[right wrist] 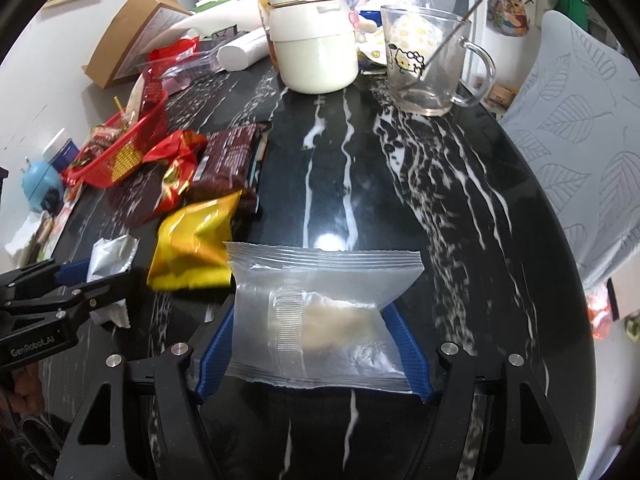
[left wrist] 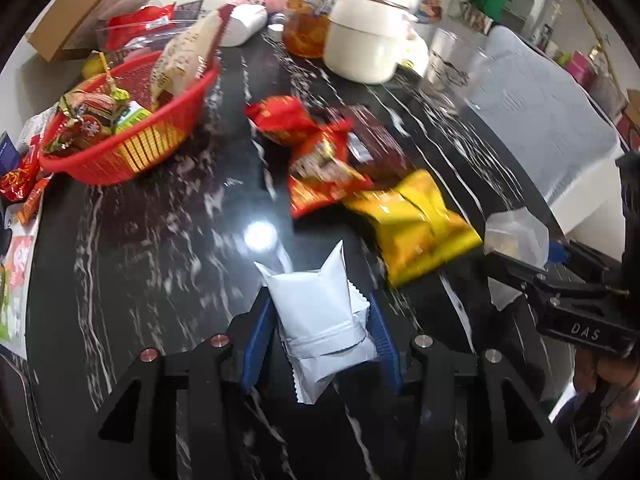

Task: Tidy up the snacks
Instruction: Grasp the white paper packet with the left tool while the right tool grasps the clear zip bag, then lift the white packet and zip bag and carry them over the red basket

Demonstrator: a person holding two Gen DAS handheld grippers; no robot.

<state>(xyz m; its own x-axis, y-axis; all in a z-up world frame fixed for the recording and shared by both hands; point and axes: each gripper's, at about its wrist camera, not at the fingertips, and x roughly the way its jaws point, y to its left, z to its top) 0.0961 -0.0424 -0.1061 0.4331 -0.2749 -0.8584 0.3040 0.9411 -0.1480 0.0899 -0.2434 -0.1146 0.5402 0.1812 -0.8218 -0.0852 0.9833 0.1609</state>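
Note:
My left gripper (left wrist: 320, 320) is shut on a white snack packet (left wrist: 320, 320) above the black marble table (left wrist: 160, 240). My right gripper (right wrist: 316, 320) is shut on a clear snack packet (right wrist: 320, 312); it also shows at the right of the left wrist view (left wrist: 516, 240). A red basket (left wrist: 132, 124) with several snacks stands at the far left; it shows in the right wrist view (right wrist: 124, 140) too. A yellow packet (left wrist: 416, 224), a red packet (left wrist: 320, 168), a second red packet (left wrist: 280, 118) and a brown packet (left wrist: 372, 140) lie on the table between grippers and basket.
A white kettle (left wrist: 368, 32) and an orange jar (left wrist: 308, 16) stand at the table's far side. A glass mug (right wrist: 428, 60) stands at the far right. A cardboard box (right wrist: 132, 36) leans at the far left. A grey cushioned chair (right wrist: 580, 140) is on the right.

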